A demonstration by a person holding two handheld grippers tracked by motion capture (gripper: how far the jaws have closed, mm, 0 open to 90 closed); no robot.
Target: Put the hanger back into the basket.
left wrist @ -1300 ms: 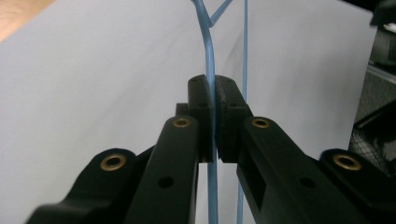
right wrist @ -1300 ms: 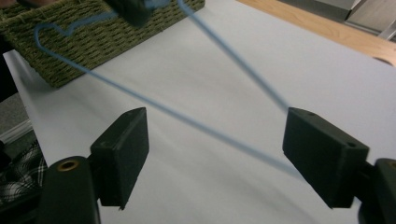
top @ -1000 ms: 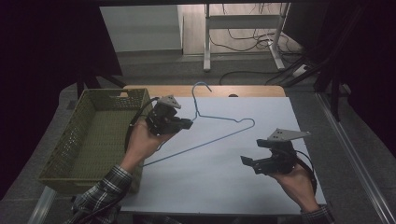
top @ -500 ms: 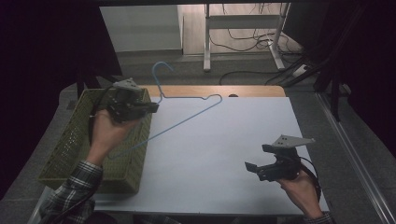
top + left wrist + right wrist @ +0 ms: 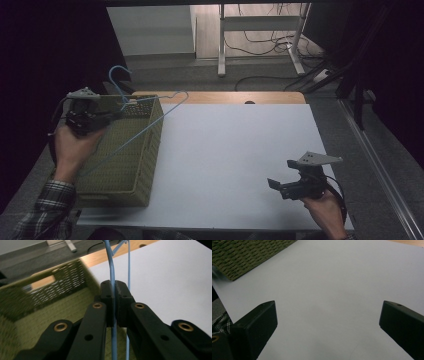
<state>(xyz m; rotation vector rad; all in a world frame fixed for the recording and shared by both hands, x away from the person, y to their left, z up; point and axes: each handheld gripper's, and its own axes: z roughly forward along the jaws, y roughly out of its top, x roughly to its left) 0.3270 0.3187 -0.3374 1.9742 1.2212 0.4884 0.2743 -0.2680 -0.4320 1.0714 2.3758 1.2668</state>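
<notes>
A thin blue wire hanger hangs in the air over the olive woven basket at the table's left. My left gripper is shut on the hanger's wire; in the left gripper view the blue wire runs pinched between the two black pads. The hook points up and away, and the long bar slants down toward the person's left hand. My right gripper rests low over the white table near its front right corner, jaws wide open with nothing between them.
The white tabletop stretches between basket and right gripper, with a wooden strip along its far edge. A corner of the basket shows in the right gripper view. Beyond the table are a metal frame leg and floor cables.
My left gripper has carried the hanger leftward off the white table and raised it over the basket. The right gripper has stayed nearly in place, open.
</notes>
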